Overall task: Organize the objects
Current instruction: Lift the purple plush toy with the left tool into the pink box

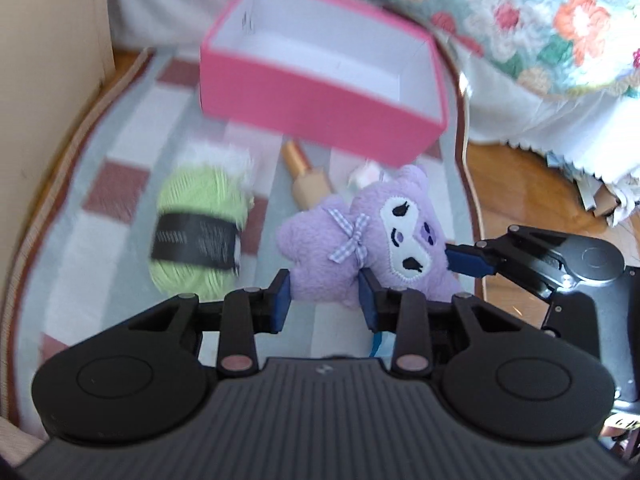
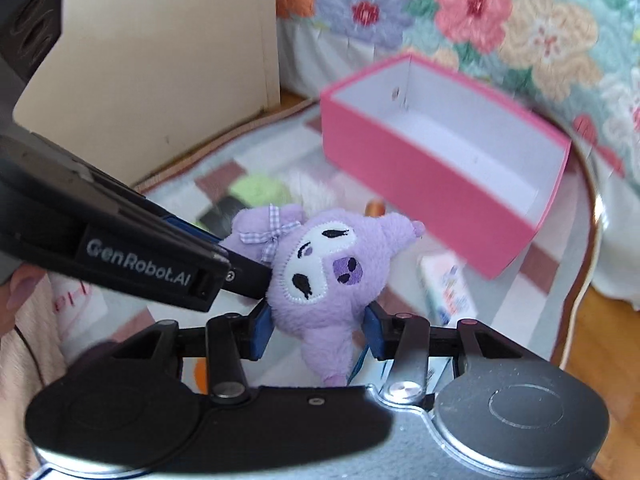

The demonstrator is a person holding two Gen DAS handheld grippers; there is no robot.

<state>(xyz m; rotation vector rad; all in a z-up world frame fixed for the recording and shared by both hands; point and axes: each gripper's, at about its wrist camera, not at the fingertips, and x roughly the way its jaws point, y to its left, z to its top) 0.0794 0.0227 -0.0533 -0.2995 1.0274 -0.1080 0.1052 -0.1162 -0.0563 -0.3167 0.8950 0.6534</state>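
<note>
The left gripper (image 1: pixel 325 300) has its blue-padded fingers (image 1: pixel 281 300) clamped on the lower body of a purple plush toy (image 1: pixel 372 236). The right gripper (image 2: pixel 318 330) likewise pinches the same toy (image 2: pixel 324 276) between its fingers (image 2: pixel 262 330), gripping below the head; in the left wrist view it comes in from 3 o'clock, one finger touching the toy's face. The plush is soft and fuzzy, with a white embroidered face and a lilac gingham bow (image 1: pixel 352 240); whether it rests on the rug or is lifted clear, the frames do not settle.

At 10 o'clock from the left fingers lies a skein of pale green yarn (image 1: pixel 196 236) wrapped in a black paper band. At 12 o'clock, partly behind the toy, a smooth wooden cylindrical piece (image 1: pixel 306 178) lies on a checked rug (image 1: pixel 120 128) of white, grey-blue and reddish squares. Beyond it stands a rectangular pink box (image 1: pixel 308 116) of stiff card, open-topped, its white inside bare. In the right wrist view a small printed carton (image 2: pixel 448 284) lies at 2 o'clock, just beside the box (image 2: pixel 424 196). A flowered bedspread (image 2: pixel 500 20) fills the far side.
</note>
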